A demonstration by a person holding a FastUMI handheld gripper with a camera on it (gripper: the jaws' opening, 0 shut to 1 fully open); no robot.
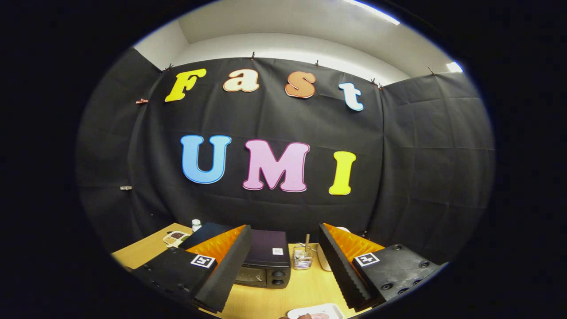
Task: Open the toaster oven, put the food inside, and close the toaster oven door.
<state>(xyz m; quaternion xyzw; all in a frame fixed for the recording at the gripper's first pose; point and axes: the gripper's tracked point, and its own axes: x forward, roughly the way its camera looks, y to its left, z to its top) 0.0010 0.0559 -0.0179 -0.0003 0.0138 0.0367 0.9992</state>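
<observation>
Gripper view: our gripper (pixel 283 270) holds its 2 fingers spread apart on nothing. Nearest us, the food tray (pixel 315 311); beyond the fingers the toaster oven (pixel 266 261) looks closed. We judge every step remains.

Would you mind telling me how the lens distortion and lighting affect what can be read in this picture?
In the gripper view, fisheye distortion bows the wooden table and leaves the toaster oven small and dim, its door hard to read; a ceiling light strip blows out to white; the gripper is sharp, its fingers apart, holding nothing; the white tray is partly out of view.
</observation>
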